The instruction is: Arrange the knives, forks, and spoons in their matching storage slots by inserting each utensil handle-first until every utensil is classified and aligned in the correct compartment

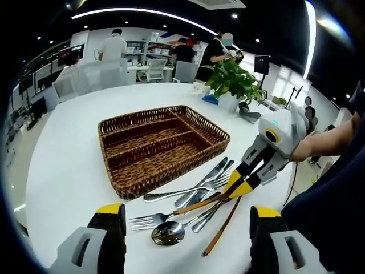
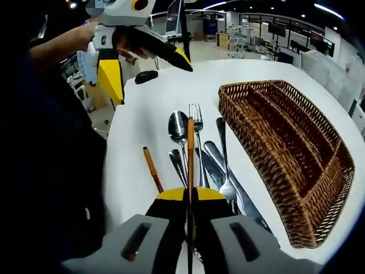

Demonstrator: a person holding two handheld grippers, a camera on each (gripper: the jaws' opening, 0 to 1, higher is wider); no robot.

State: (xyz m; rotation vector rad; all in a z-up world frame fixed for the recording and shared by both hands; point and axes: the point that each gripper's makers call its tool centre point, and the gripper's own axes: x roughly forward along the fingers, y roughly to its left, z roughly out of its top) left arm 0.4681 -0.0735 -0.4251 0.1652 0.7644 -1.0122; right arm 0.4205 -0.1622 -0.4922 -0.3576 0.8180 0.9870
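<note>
A brown wicker tray (image 1: 161, 178) with three long slots and one cross slot sits on the white round table (image 1: 74, 154); it is also in the right gripper view (image 2: 259, 168). Beside it lies a loose pile of steel knives (image 1: 201, 184), forks and a spoon (image 1: 167, 233). My right gripper (image 2: 190, 197) is shut on the wooden handle of a fork (image 2: 190, 149) resting in the pile, tines pointing away. That gripper enters the left gripper view (image 1: 236, 186) from the right. My left gripper (image 1: 188, 222) hovers open just short of the pile and appears again (image 2: 145, 68) in the right gripper view.
A second wooden-handled utensil (image 2: 151, 166) lies apart from the pile near the table edge. A potted plant (image 1: 232, 80) and a dark object (image 2: 149, 76) stand on the table. People and chairs are in the room behind.
</note>
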